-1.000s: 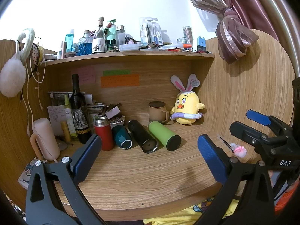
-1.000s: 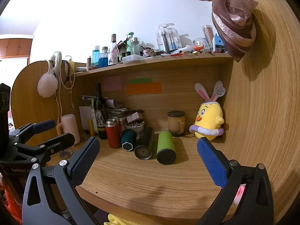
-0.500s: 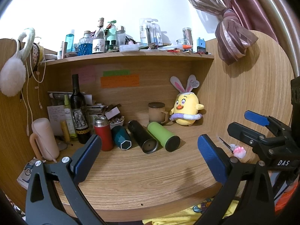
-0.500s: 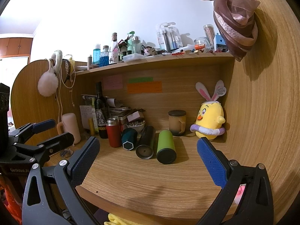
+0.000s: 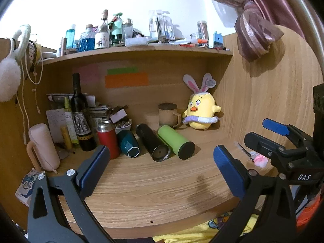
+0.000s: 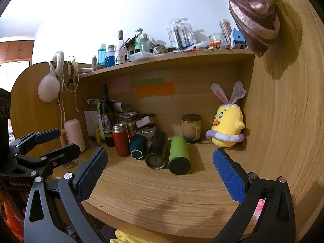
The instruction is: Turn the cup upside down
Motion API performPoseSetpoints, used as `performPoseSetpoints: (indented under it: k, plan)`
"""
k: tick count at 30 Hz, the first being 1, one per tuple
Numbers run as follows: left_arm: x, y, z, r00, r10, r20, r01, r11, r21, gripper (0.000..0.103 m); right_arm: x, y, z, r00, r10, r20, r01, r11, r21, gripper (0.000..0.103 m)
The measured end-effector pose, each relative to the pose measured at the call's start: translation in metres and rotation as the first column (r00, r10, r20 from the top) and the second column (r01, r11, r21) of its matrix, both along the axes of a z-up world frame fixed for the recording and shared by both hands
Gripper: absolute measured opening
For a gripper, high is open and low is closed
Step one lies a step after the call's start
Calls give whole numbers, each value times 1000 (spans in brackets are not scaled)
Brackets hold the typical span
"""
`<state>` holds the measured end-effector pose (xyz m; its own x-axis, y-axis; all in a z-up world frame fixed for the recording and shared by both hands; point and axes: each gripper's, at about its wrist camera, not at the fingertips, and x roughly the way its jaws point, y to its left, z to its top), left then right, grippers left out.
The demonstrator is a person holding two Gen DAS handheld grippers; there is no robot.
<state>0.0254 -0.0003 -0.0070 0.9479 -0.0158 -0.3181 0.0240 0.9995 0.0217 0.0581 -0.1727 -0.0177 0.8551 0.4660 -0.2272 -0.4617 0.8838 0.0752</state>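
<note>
Black hand-held gripper (image 5: 161, 168), blue textured pads (image 5: 227, 170), silver screws.

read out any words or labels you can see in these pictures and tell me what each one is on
"DAS": white letters on the body of the right claw, in the left wrist view.
Lettering on the left claw body: blurred, unreadable.
Wine bottle label, pink tag on the plush chick, paper note: too small to read.
</note>
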Motion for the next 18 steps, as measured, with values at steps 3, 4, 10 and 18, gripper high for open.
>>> performPoseSetpoints:
  k: [3, 4, 10, 18]
  plan:
    - [22, -2, 0, 999, -12, -44, 12, 1000, 1, 103, 12, -6, -7, 1000, -18, -19, 18, 1000, -8, 103]
    - [29, -3, 0, 998, -17, -57, 17, 1000, -4, 103, 17, -9, -9, 999, -26, -28, 26, 1000, -6, 103]
    - [108, -17, 0, 979, -134, -154, 128, 991, -49, 103, 49, -36, -24, 993, -79, -93, 83, 996, 33, 103]
    - [240, -44, -27, 858, -282, -429, 186, 950, -252, 71, 80, -67, -42, 977, -117, -176, 132, 988, 75, 103]
